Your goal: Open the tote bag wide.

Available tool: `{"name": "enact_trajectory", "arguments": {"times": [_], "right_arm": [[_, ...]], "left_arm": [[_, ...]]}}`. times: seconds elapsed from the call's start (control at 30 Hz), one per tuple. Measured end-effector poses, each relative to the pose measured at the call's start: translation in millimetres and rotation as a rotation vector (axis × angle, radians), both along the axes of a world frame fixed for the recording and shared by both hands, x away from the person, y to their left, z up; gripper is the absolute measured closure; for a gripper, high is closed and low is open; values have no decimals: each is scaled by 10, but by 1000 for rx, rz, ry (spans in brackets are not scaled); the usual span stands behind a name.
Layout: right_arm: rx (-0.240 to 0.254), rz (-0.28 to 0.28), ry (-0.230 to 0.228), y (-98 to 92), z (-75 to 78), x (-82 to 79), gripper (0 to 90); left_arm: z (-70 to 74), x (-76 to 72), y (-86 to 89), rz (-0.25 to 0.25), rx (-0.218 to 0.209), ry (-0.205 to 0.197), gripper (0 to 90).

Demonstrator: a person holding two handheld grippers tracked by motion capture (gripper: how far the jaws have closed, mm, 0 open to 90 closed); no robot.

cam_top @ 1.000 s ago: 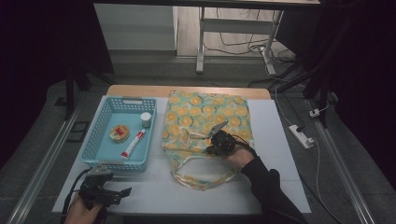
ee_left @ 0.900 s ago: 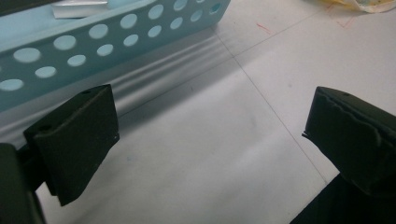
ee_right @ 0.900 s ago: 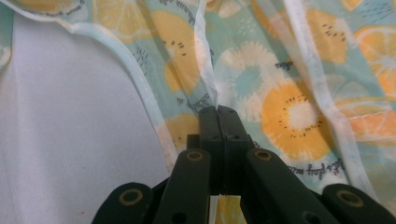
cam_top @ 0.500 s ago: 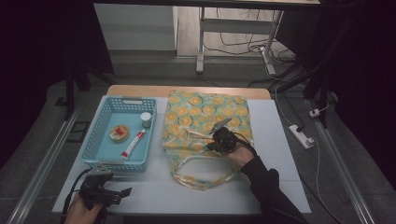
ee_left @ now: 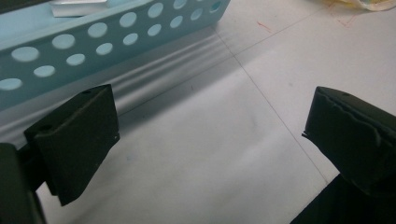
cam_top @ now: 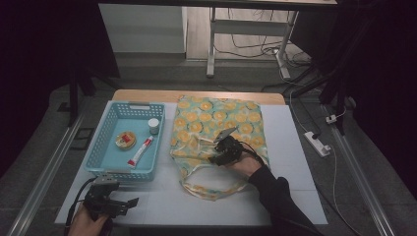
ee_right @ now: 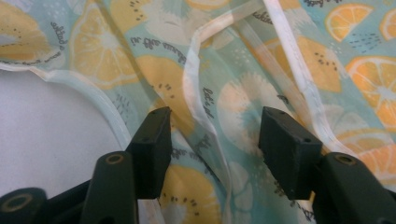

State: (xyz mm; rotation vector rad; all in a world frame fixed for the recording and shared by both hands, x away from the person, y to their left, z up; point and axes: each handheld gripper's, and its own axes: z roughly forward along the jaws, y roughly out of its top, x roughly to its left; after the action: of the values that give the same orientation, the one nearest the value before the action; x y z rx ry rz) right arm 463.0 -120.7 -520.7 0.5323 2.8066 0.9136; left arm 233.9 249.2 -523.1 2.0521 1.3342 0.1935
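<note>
Two grippers are at work. The right gripper (cam_top: 220,153) is over the lemon-print tote bag (cam_top: 216,123), which lies flat on the desk (cam_top: 290,147) beside the blue basket (cam_top: 105,147); its fingers have just been opening and stand apart over a fabric fold. The left gripper (cam_top: 129,202) rests near the desk edge, fingers wide apart.

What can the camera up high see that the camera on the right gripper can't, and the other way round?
The high view takes in the blue basket with a red-and-white tube, a round tin and a small white jar, plus the left gripper. The right gripper view gives the close detail: lettering printed on the fabric and a white-edged fold lying between its jaws, which have just been opening. Both show the lemon-print bag and the right gripper at it.
</note>
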Motion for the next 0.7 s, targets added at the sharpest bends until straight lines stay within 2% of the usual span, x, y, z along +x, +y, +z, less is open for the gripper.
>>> {"name": "enact_trajectory", "arguments": {"times": [0.07,0.17,0.3,0.4,0.47,0.6,0.7], "right_arm": [[2,6,-2,4,0,-16,528],[4,39,1,11,7,-45,663],[18,60,15,17,5,-42,886],[5,66,34,32,24,-29,899],[-1,64,26,33,53,-27,900],[83,32,31,-26,198,-15,900],[120,13,43,-59,279,-6,900]], "left_arm": [[-1,3,0,1,0,3,29],[-3,6,-2,1,3,5,29],[-1,6,-2,1,4,5,29],[-1,6,2,4,-1,5,29],[0,3,6,3,-4,2,29],[0,3,2,3,-2,3,29],[3,1,3,1,-1,0,29]]}}
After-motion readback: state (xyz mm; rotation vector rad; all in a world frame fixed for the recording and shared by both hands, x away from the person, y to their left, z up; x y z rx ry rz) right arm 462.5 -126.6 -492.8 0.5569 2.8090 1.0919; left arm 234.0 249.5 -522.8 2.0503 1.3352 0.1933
